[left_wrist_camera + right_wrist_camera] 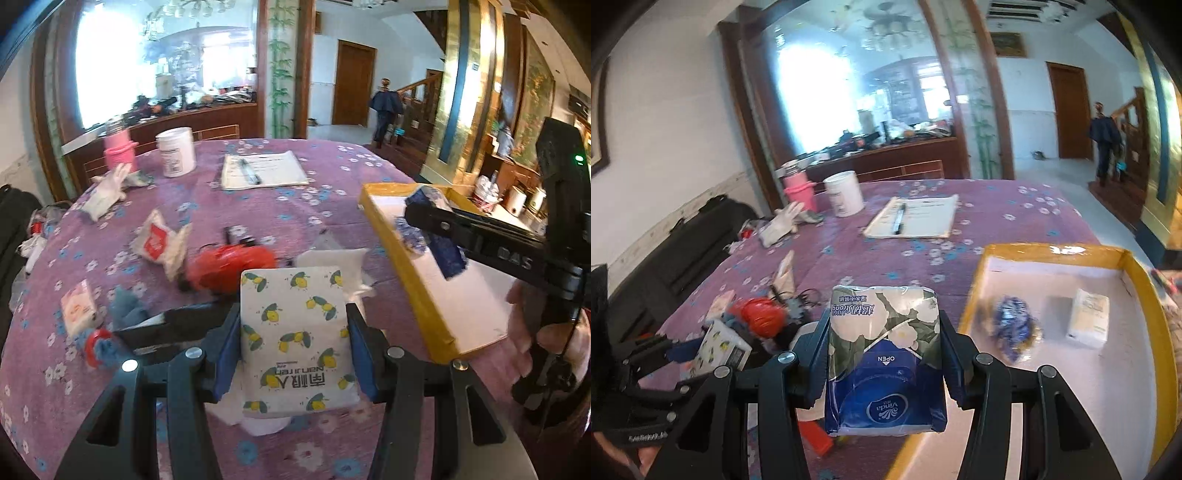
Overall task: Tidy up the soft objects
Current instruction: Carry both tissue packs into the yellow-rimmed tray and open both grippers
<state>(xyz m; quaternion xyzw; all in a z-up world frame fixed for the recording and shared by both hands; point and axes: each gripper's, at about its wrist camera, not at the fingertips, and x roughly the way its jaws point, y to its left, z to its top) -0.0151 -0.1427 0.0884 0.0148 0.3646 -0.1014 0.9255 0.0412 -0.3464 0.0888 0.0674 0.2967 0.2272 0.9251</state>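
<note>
purple floral cloth is covering the round tabletop (258, 206) where both hands are working. the left tool (293, 332) is clamping a lemon-print tissue pack (295, 332) between its blue pads, holding it above the cloth in front of a red crumpled bag (229, 266) and a white packet with a red label (159, 240). the right tool (884, 350) is gripping a blue and white vinda tissue pack (886, 354) with a leaf pattern, its jaws pressing on both sides of the wrapper, just left of the yellow-rimmed tray (1134, 266). inside the tray's white floor a crumpled blue and white wrapper (1015, 328) is lying beside a small white tissue pack (1087, 321), the two apart. farther back on the tabletop a pen (898, 218) is resting on a sheet of paper (923, 218), with a white jar (844, 194), a pink bottle (799, 188) and a white glove (779, 221) near the far left edge. in the left wrist view the right tool is reaching over the tray, and a person in dark clothes (386, 107) is standing by the staircase in the background.
</note>
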